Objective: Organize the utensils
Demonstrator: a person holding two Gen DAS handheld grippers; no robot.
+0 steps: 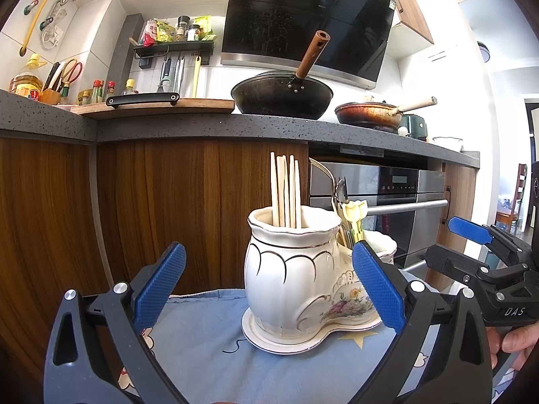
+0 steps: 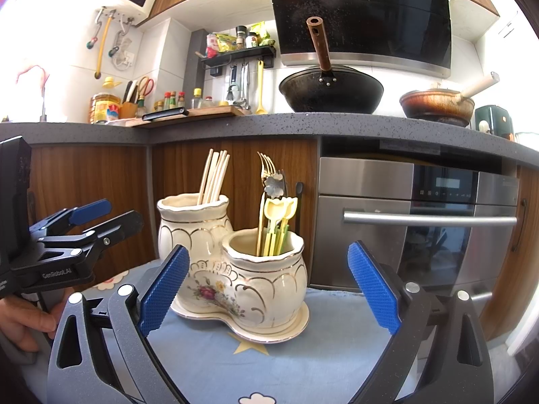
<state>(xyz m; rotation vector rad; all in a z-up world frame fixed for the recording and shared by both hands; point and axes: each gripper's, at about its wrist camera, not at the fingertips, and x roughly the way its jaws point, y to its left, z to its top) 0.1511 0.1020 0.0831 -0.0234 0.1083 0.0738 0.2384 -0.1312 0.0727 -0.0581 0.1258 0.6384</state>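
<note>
1. Hidden or unclear: lower ends of all utensils sunk inside the holder; shorter pot mostly blocked by the taller one in the left wrist view; metal handles behind the fork (image 2: pixel 266 165) hard to tell apart; spice labels on the shelf (image 2: pixel 240 54) too small to read.
2. Readable writing: "DAS" on the right gripper (image 1: pixel 471 232) body, "GenRobot.AI" on the left gripper (image 2: pixel 101 213) body (both seen from the opposite camera).
3. Ceramic utensil holder (image 2: pixel 235 269): glossy cream twin pots, scalloped rims, gold trim, painted flowers, on a matching saucer atop a blue tablecloth (image 2: pixel 303 363) with star and cloud prints.
4. Taller pot: pale wooden chopsticks (image 2: pixel 214 176), upright, slightly fanned.
5. Shorter pot: gold fork, yellow tulip-shaped plastic picks (image 2: pixel 279 208) with green stems.
6. Left gripper: blue textured pads spread wide apart, nothing between them, holder just ahead.
7. Right gripper: pads likewise wide apart, empty, holder ahead and slightly left.
8. Behind: black wok (image 2: pixel 331 89) with wooden handle, rusty pan (image 2: pixel 436 102), grey speckled counter, steel oven (image 2: pixel 414 222).
</note>
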